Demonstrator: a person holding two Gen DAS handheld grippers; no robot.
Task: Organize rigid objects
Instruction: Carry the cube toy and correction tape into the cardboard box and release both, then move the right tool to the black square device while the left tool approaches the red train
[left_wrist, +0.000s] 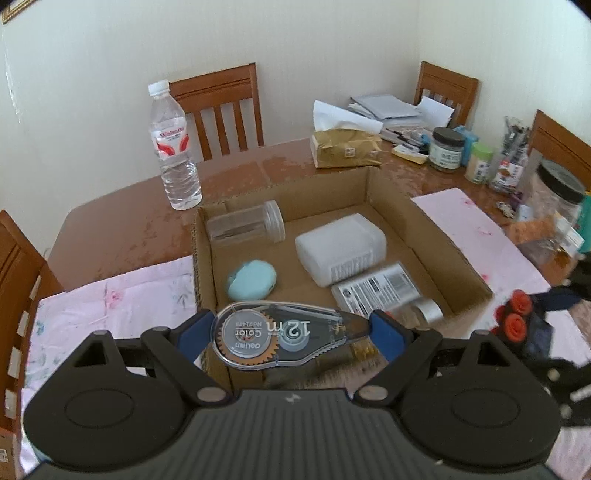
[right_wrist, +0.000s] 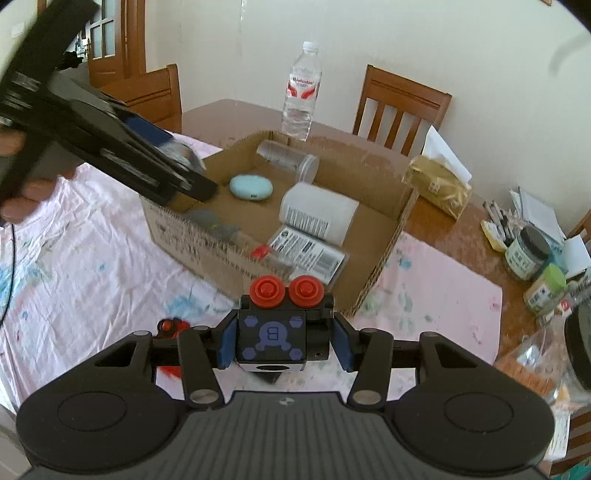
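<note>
My left gripper (left_wrist: 291, 325) is shut on a clear correction tape dispenser (left_wrist: 280, 334) marked 12 m, held over the near edge of an open cardboard box (left_wrist: 424, 218). The box holds a clear jar (left_wrist: 245, 225), a teal case (left_wrist: 251, 279), a white bottle (left_wrist: 340, 245) and a labelled bottle (left_wrist: 380, 290). My right gripper (right_wrist: 284, 341) is shut on a black cube toy with two red knobs (right_wrist: 273, 330), held above the pink cloth (right_wrist: 74, 258) just short of the box (right_wrist: 391, 229). The left gripper (right_wrist: 110, 140) shows in the right wrist view over the box's left corner.
A water bottle (left_wrist: 173, 147) stands behind the box. A tissue pack (left_wrist: 345, 149), papers, jars (left_wrist: 447, 147) and a pen holder crowd the table's right side. Wooden chairs (left_wrist: 221, 107) surround the table. A small red piece (right_wrist: 170, 326) lies on the cloth.
</note>
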